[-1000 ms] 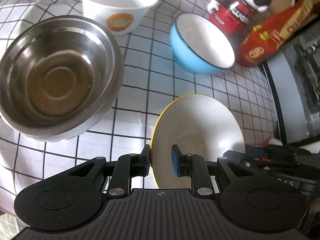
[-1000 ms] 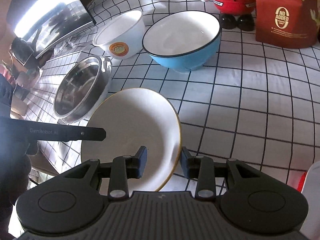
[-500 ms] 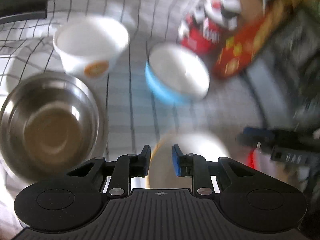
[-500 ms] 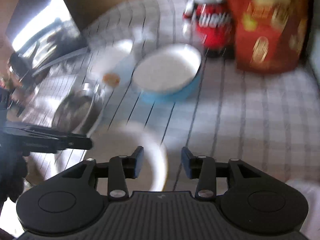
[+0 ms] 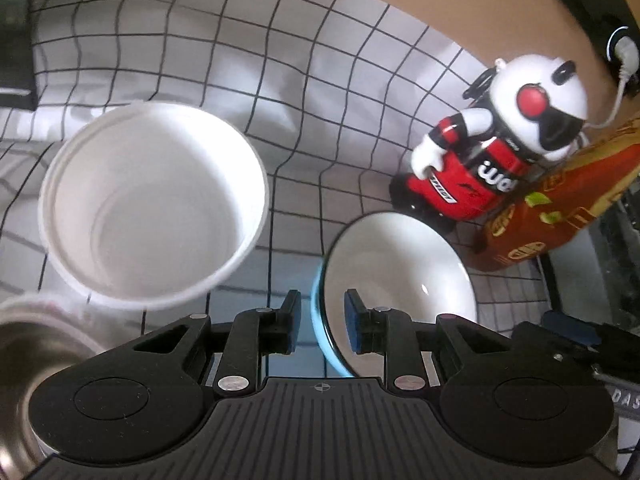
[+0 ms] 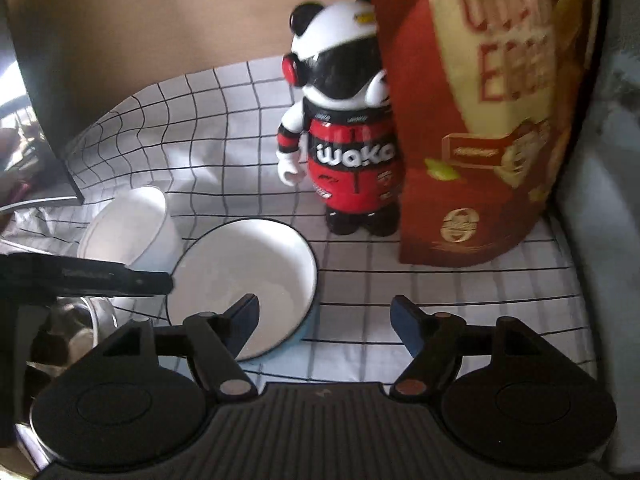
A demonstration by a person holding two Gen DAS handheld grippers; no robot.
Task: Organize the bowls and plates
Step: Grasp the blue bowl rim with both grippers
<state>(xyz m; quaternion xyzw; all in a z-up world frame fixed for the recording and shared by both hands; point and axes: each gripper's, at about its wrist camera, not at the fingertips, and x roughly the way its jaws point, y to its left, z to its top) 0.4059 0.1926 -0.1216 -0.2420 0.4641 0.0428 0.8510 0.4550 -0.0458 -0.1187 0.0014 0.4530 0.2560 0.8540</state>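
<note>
Left tongs (image 5: 319,322): narrow gap, straddling the near rim of the blue bowl (image 5: 394,280), pads not visibly pressing it
Right tongs (image 6: 323,322): spread wide, holding nothing, above the bowl's right edge
Blue bowl: white inside, on the checked desk (image 5: 280,60), just in front of the toy figure (image 6: 340,132)
White bowl (image 5: 152,204): beside the blue one, to its left
Steel bowl (image 5: 36,364): lower left corner (only partly seen)
Red bag (image 6: 488,112): upright, touching the figure's side
</note>
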